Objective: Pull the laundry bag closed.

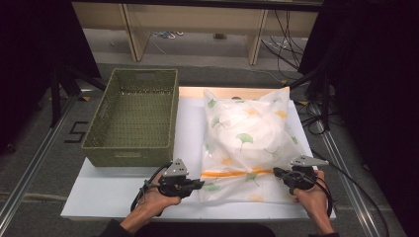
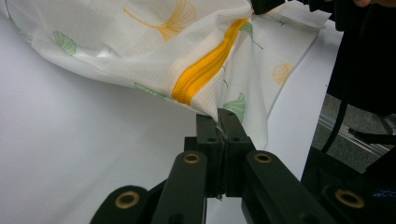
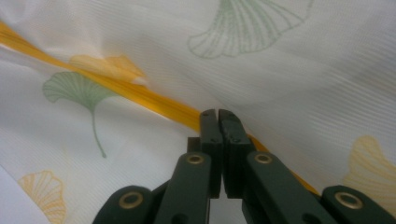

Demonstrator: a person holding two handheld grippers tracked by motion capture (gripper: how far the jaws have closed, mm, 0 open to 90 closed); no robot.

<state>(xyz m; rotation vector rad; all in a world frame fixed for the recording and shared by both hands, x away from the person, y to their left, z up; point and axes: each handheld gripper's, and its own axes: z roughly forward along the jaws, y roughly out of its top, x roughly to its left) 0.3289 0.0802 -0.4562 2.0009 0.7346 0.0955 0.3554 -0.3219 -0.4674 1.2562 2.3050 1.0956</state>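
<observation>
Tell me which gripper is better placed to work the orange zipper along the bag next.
Right, probably. The right gripper is shut right at the orange zipper near the bag's right edge. The left gripper is pinching fabric at the left end, so it looks suited to anchoring the bag.

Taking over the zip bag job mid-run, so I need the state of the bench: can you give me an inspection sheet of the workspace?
Surface: white table, bare near the front edge.
Job's things: white mesh zip bag with ginkgo print, stuffed, lying flat; orange zipper across its near end.
Clutter: green woven basket, empty, left of the bag.
Grippers: left gripper shut on the bag's edge beside the zipper; right gripper shut at the zipper.
Cables: black gripper cable trailing right.
Surroundings: dark floor, wooden frame behind.
</observation>
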